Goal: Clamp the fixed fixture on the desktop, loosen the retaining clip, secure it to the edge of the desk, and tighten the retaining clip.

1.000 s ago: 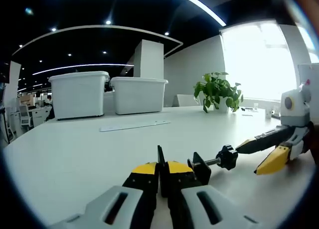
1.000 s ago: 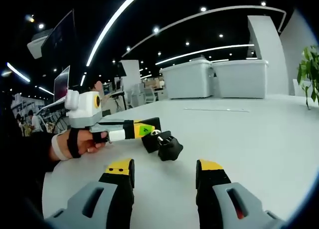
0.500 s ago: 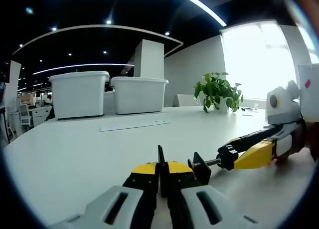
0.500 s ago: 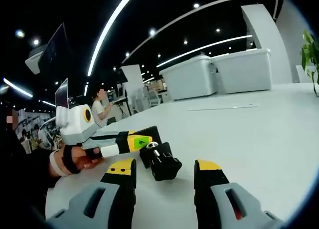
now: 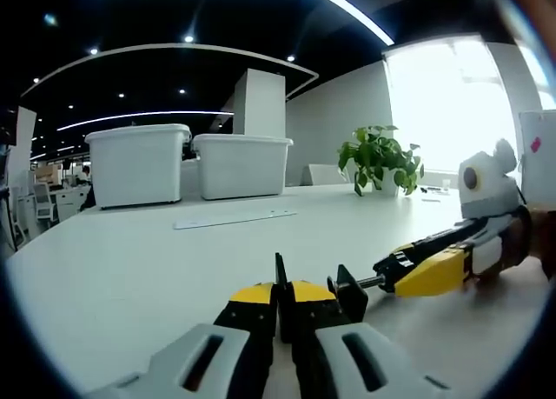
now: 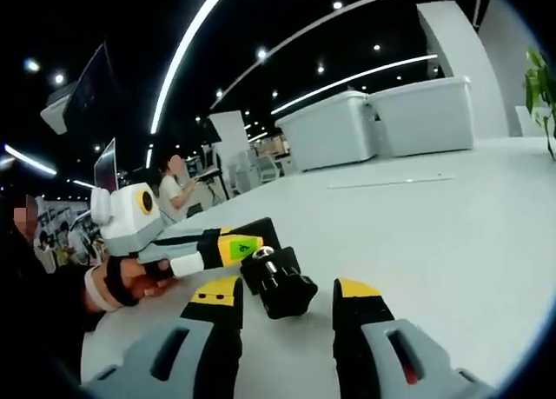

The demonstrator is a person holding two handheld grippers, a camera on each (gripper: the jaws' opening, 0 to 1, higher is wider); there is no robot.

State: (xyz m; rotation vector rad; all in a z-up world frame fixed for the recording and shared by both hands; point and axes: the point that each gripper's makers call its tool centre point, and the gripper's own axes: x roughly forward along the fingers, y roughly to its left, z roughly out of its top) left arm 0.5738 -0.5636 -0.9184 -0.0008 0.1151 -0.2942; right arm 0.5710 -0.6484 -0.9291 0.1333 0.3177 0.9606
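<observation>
The black clamp fixture [image 5: 349,292] lies on the white desktop [image 5: 130,269]. My left gripper [image 5: 282,296] is shut on the fixture's thin upright plate. A threaded rod runs right from the fixture to its knob, which the right gripper [image 5: 391,267] covers, one finger on each side. In the right gripper view the round black knob [image 6: 288,290] sits between my right gripper's [image 6: 287,302] spread yellow-tipped fingers [image 6: 217,296], with small gaps on both sides, so it is open. The left gripper [image 6: 256,236] comes in from the left, held by a hand [image 6: 130,277], with the fixture [image 6: 261,267] at its tip.
Two white storage bins [image 5: 139,164] [image 5: 241,164] stand at the far side of the desk, with a flat pale strip [image 5: 234,218] in front of them. A potted plant [image 5: 380,156] stands at the back right. A person [image 6: 178,186] sits in the background.
My right gripper has moved forward over the knob, which now sits between its fingers. Its fingers have come slightly closer together. The left gripper and the fixture have stayed put.
</observation>
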